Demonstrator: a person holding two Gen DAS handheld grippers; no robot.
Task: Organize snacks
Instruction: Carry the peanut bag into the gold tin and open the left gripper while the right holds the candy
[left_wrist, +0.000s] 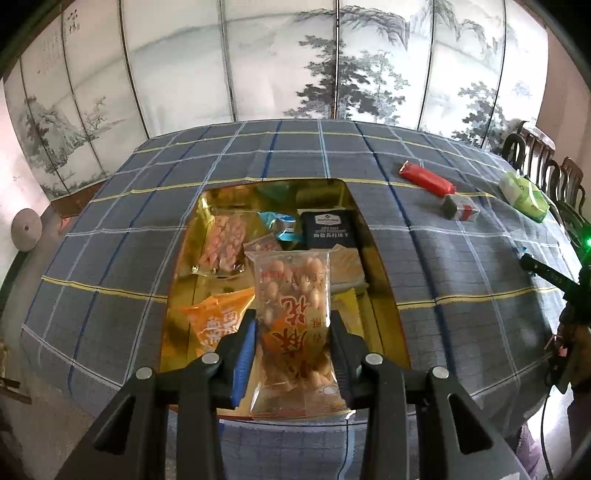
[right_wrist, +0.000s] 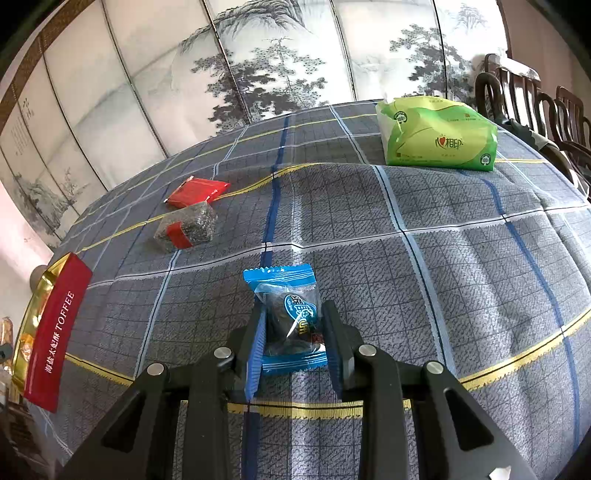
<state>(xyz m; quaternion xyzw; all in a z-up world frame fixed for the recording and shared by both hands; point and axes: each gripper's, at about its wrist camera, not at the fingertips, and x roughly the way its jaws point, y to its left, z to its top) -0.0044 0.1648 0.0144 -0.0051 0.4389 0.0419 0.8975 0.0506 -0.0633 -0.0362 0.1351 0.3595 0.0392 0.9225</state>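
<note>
Several snacks already lie in the gold box (left_wrist: 192, 236). The left tool (left_wrist: 291, 332) grips a peanut bag (left_wrist: 295, 295) above it; the right tool (right_wrist: 293, 325) clenches a blue candy (right_wrist: 288, 317). A red bar (right_wrist: 197, 192) and a dark cube (right_wrist: 186, 225) wait on the bench (right_wrist: 406, 258).

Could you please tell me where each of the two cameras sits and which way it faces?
Left wrist: on the left hand-held gripper, looking down along its fingers at the peanut bag it grips over the gold tin; the other gripper shows at right.
Right wrist: on the right hand-held gripper, looking down at the blue candy it grips on the tablecloth.
Shared: red bar, tissue pack, screen.
</note>
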